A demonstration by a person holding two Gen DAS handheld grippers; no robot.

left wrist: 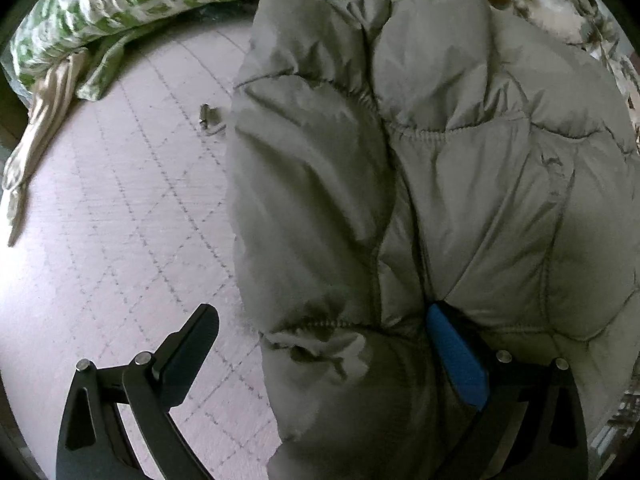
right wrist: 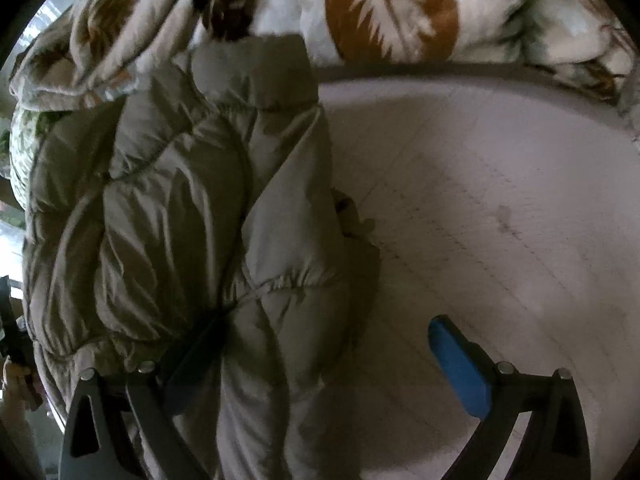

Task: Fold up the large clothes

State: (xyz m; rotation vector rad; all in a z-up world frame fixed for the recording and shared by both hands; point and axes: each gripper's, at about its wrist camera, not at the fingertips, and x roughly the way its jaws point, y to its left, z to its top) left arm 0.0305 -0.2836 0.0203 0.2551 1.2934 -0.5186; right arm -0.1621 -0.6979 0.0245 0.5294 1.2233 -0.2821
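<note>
A grey-green quilted puffer jacket (left wrist: pixel 420 184) lies bunched on a pale quilted bed surface (left wrist: pixel 120 216). My left gripper (left wrist: pixel 320 328) is open wide; a fold of the jacket sits between its jaws, the blue right finger (left wrist: pixel 456 360) pressed against the fabric, the black left finger (left wrist: pixel 188 352) clear over the bed. In the right wrist view the jacket (right wrist: pixel 192 216) fills the left half. My right gripper (right wrist: pixel 320 356) is open wide too; its left finger (right wrist: pixel 192 356) is pushed into the jacket folds and its blue right finger (right wrist: pixel 460 368) is over bare bed.
A green-and-white patterned quilt (left wrist: pixel 132 4) lies along the far left edge of the bed. A cream blanket with brown leaf prints (right wrist: pixel 392 12) lies along the far side. A small dark metal piece (left wrist: pixel 207 116) lies on the bed beside the jacket.
</note>
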